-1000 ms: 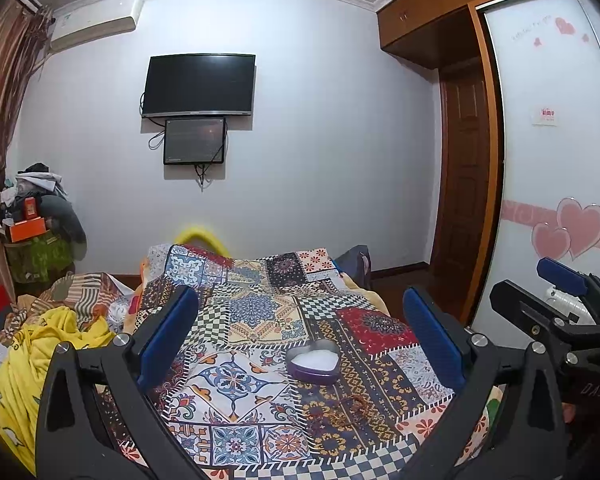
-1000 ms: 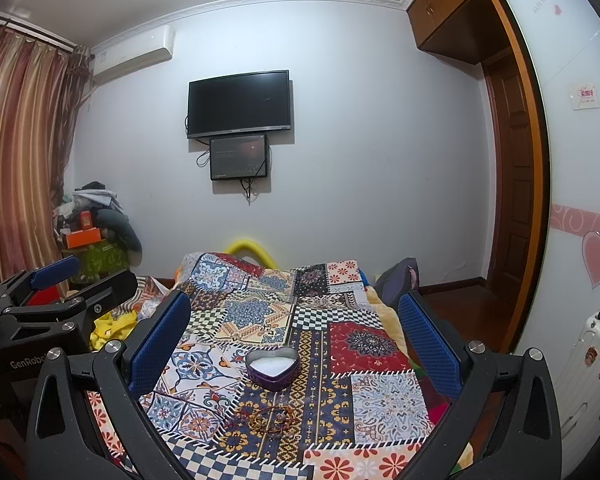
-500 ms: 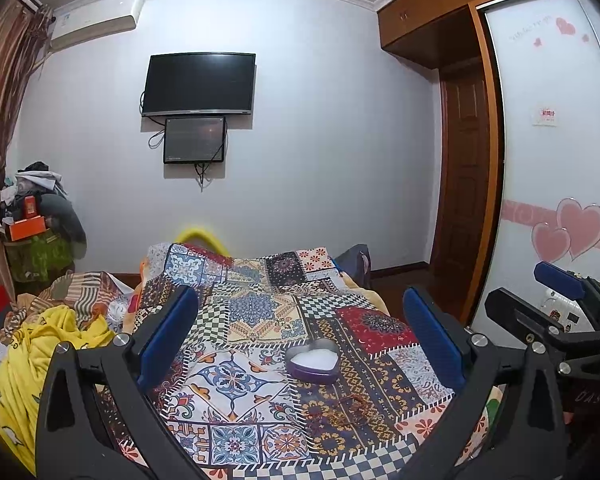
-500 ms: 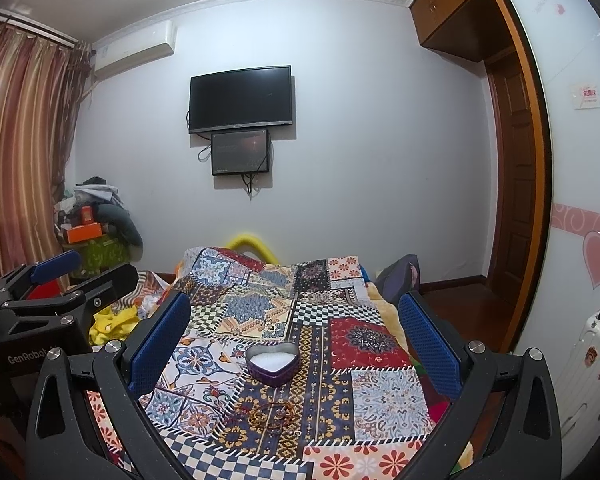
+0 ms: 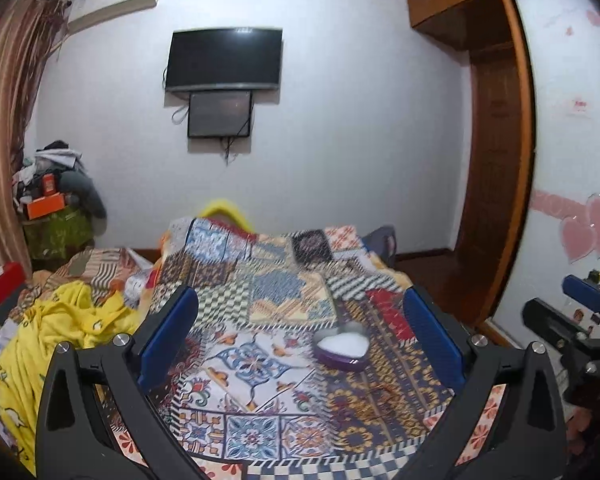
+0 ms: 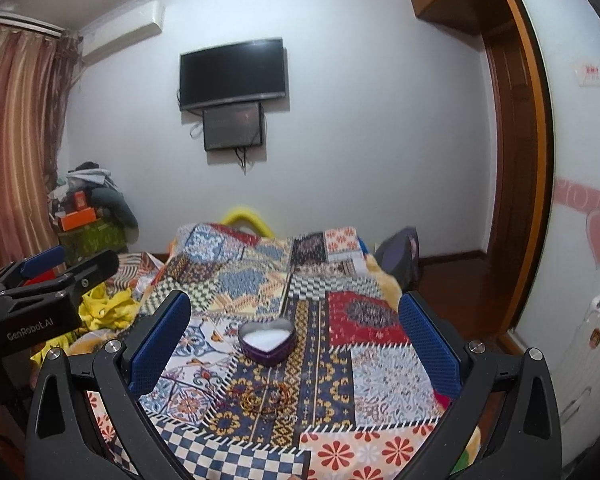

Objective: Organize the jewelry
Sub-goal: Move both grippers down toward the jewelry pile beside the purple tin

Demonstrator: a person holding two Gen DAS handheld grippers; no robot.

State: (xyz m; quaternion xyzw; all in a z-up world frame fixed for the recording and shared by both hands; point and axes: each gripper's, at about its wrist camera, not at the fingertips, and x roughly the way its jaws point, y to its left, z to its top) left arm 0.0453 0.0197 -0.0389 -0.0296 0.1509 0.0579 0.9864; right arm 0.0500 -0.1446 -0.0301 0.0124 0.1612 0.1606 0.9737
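From my left gripper [image 5: 300, 340], fingers spread wide and empty, the purple heart-shaped box [image 5: 342, 350] sits open on the patchwork bedspread [image 5: 260, 292], toward its right edge. From my right gripper [image 6: 294, 344], equally wide and empty, the box [image 6: 267, 342] lies mid-bedspread [image 6: 384, 368], bangles [image 6: 262, 398] piled just nearer the bedspread's front edge.

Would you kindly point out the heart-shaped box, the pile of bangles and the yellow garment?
heart-shaped box [image 6: 266, 338]: right wrist view, on its white lining.
pile of bangles [image 6: 262, 398]: right wrist view, on the middle rings.
yellow garment [image 5: 56, 328]: left wrist view, on its crumpled middle.
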